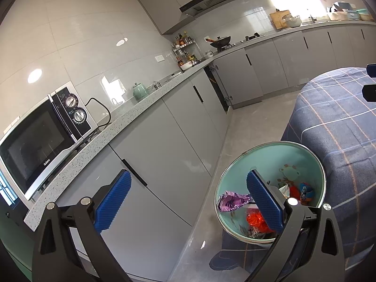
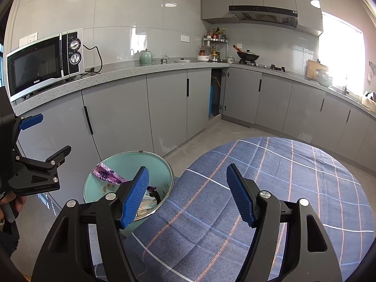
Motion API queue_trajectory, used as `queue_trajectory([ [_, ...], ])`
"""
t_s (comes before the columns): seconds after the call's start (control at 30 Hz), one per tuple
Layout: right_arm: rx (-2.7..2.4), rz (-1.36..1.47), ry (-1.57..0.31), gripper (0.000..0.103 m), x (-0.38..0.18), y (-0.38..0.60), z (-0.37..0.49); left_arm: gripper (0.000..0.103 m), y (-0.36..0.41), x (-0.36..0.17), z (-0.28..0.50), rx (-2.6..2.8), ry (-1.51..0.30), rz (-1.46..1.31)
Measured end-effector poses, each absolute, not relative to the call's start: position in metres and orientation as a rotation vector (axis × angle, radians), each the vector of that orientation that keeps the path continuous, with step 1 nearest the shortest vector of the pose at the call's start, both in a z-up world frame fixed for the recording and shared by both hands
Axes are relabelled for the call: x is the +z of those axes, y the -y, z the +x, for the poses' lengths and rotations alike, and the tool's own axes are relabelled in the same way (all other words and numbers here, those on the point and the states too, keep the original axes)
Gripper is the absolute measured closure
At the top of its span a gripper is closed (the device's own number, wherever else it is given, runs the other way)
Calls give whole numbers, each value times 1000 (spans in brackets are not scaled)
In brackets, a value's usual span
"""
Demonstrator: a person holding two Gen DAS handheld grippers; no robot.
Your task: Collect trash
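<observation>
A round bin (image 1: pixel 303 155) with a pale green inside and a metal rim stands on the floor against the table (image 1: pixel 340 141). In it lie a purple wrapper (image 1: pixel 232 199), a red wrapper (image 1: pixel 255 219) and other scraps. My left gripper (image 1: pixel 188 202) is open and holds nothing; its right finger hangs over the bin's mouth. My right gripper (image 2: pixel 188 196) is open and holds nothing, above the blue checked tablecloth (image 2: pixel 270 176), with its left finger over the edge of the bin (image 2: pixel 131 164). The purple wrapper (image 2: pixel 105 174) leans on the bin's inner wall.
A grey counter (image 2: pixel 131 68) with a microwave (image 2: pixel 44 63) and a green kettle (image 2: pixel 146 57) runs along the wall above grey cabinets. One corner cabinet door (image 2: pixel 216 94) stands open. Grey floor (image 2: pixel 225 129) lies between cabinets and table. A person's hand (image 2: pixel 9 206) holds the left gripper.
</observation>
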State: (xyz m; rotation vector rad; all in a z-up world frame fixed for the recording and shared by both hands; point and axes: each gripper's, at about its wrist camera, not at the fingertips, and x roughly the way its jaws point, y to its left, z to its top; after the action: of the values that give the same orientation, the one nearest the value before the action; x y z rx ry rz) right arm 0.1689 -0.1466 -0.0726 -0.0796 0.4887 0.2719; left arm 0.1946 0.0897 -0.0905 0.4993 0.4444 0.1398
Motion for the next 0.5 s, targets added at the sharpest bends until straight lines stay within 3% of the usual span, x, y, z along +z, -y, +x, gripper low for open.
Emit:
queue_trajectory([
  [0.5, 256, -69, -468, 32, -71, 152, 166, 5, -89, -90, 195, 145, -439, 500],
])
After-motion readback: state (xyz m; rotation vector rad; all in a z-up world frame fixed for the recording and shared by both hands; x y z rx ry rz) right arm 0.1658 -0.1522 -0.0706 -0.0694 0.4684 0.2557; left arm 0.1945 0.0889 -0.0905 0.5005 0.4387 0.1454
